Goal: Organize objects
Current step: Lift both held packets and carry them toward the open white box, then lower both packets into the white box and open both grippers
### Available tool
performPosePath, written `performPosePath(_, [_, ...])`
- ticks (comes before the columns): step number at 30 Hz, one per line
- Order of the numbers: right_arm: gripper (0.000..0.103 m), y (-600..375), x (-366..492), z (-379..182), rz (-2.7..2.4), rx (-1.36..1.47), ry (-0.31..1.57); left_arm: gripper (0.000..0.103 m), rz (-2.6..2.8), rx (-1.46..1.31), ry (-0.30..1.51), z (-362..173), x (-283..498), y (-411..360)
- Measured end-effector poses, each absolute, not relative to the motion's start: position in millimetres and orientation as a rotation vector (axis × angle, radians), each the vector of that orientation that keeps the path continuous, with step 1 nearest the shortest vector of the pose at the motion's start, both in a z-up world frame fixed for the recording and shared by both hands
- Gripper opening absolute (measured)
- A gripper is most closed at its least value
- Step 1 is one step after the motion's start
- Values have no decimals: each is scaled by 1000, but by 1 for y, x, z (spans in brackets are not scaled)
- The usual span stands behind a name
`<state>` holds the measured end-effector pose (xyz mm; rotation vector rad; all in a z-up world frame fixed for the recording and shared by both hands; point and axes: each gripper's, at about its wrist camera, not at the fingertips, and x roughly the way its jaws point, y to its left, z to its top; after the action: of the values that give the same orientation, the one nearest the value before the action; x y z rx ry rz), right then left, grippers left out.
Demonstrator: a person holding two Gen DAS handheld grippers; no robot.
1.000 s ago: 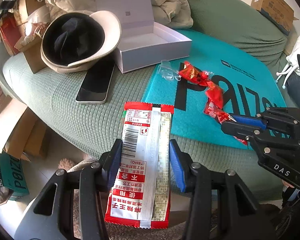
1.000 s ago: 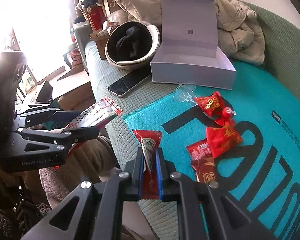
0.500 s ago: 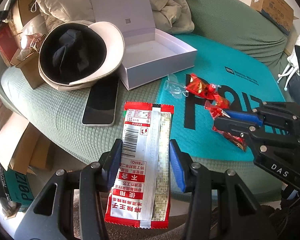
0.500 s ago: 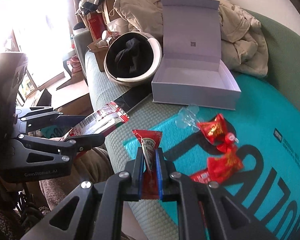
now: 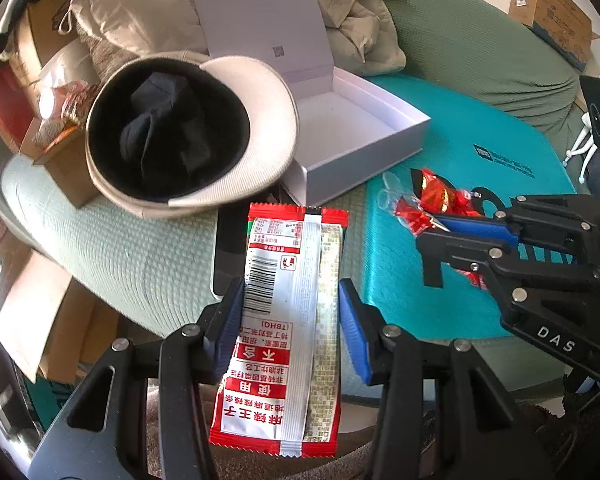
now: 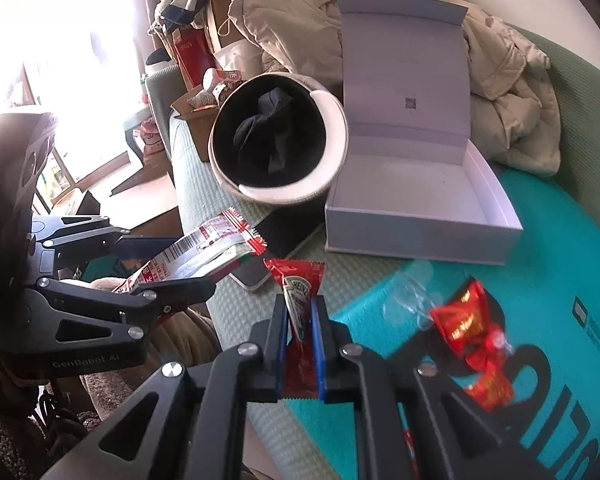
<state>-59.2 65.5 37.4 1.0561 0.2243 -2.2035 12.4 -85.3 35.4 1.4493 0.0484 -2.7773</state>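
Red-white snack packet (image 5: 288, 312) flat, frame centre; ketchup sachet (image 6: 298, 304) upright, lower centre; open white box (image 6: 420, 196) upper right, empty.

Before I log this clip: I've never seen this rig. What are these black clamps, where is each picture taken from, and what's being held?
No robot here: a person holds a two-finger clamp tool in each hand, each carrying a fisheye camera that looks along its jaws. One picture comes from the left gripper, the other from the right gripper; each also shows the other tool at its side. The left is shut on a flat snack packet, barcode side up. The right is shut on a red ketchup sachet. Ahead, on a green couch, lie an open white box, nothing visible inside, a cap, a phone, and red candies on a teal mailer.
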Motion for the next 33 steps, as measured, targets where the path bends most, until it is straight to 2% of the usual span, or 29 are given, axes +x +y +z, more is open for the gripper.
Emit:
performPosePath(21, [10,21,-134,53,-2372,1048,136,45,-2951,1482,-184,53,-84,-131])
performPosePath(25, [10,24,-151,58,-2409,1036,124,45,-2974,1495,-197,55,-105,-126])
performPosePath(33, [10,41,-189,69,-2466,1007,220,45,-2970,1528,-156,56,-152,-108])
